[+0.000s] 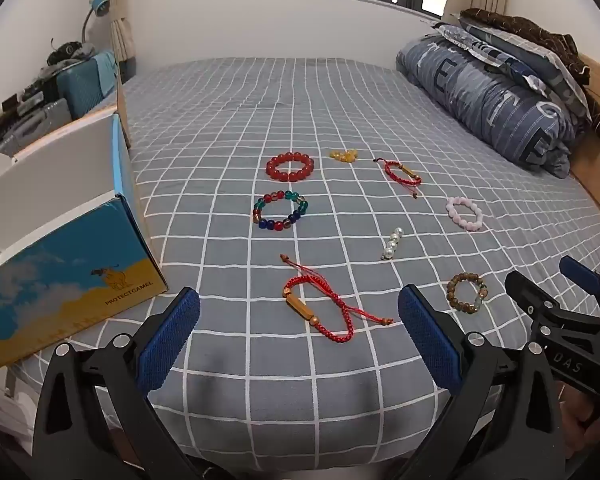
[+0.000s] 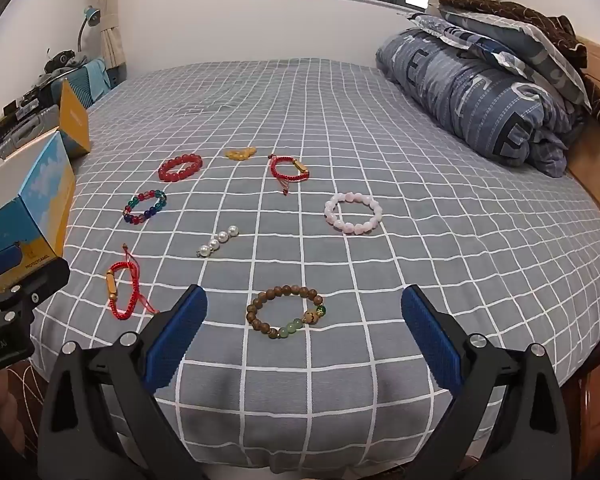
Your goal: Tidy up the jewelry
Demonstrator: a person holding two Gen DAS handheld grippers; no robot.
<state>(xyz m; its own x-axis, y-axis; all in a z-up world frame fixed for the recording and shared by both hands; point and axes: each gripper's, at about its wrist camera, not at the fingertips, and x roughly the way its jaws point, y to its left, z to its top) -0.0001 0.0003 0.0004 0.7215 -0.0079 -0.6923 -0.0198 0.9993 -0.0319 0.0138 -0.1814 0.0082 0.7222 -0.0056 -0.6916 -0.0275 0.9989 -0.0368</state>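
Bracelets lie spread out on the gray checked bed [image 1: 340,92], and none of them has been picked up yet.

Start at the left. A blue and yellow box [image 1: 76,280] sits on the bed's left edge. It looks like the place the jewelry should go, but that is only a guess. Next to it come the red bead bracelet [image 1: 290,167] and the many-colored bead bracelet [image 1: 280,210]. Nearer the front lies the red string bracelet [image 1: 320,306] with a long wooden bead.

The left gripper [image 1: 300,336] hangs over the front edge of the bed with its blue pads wide apart and nothing between them. The red string bracelet is right ahead of it, just past the tips. The wooden bead slants from far-left to near-right, and the loose strings trail off to the right. This gripper is the nearer one for that bracelet.

Farther right are a small yellow piece [image 1: 344,155], a second red string bracelet [image 1: 402,174], a short row of pearls [image 1: 392,244] and a pink bead bracelet [image 1: 464,212].

Last comes the brown wooden bead bracelet [image 2: 286,312], which has a few green beads. It lies flat, straight ahead of the right gripper [image 2: 304,328]. That gripper is spread wide too and holds nothing. It is the nearer one here, so I think each gripper can take the bracelet in front of it.
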